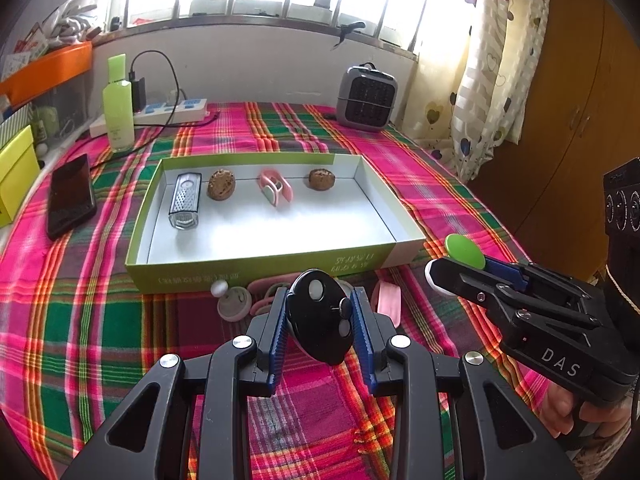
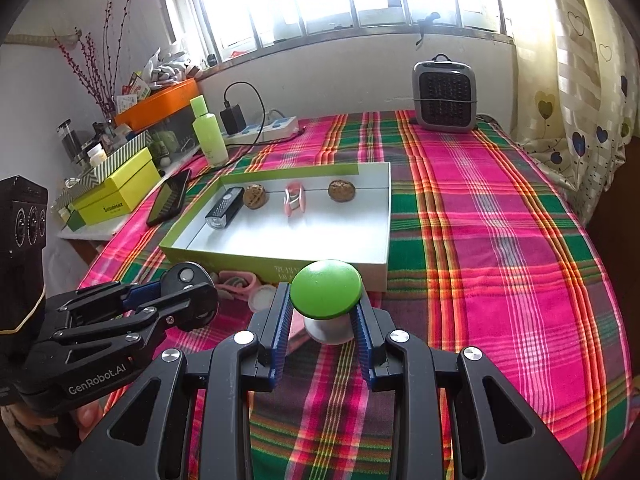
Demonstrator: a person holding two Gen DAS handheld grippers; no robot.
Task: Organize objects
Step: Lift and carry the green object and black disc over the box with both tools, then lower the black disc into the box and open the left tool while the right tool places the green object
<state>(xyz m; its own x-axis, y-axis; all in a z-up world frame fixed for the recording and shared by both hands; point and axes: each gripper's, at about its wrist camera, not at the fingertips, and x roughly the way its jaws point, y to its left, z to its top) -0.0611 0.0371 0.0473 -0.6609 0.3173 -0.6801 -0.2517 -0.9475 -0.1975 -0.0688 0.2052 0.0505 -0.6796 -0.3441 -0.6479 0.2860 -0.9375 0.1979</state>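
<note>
My left gripper [image 1: 320, 312] is shut on a black oval gadget [image 1: 318, 316] with pale buttons, held above the plaid cloth just in front of the green-sided box [image 1: 260, 266]. My right gripper [image 2: 322, 312] is shut on a green-capped white mushroom-shaped knob [image 2: 326, 294], held to the right of the left one; it also shows in the left wrist view [image 1: 464, 252]. The box holds a small metal grater [image 1: 184, 200], two brown walnuts [image 1: 221, 185] [image 1: 322, 179] and a pink clip [image 1: 275, 188].
Pink bands [image 1: 266, 296], a white knob [image 1: 230, 300] and a pink piece [image 1: 386, 300] lie in front of the box. A black phone [image 1: 70, 196], green bottle [image 1: 118, 108], power strip [image 1: 172, 114] and grey heater [image 1: 366, 98] stand around it.
</note>
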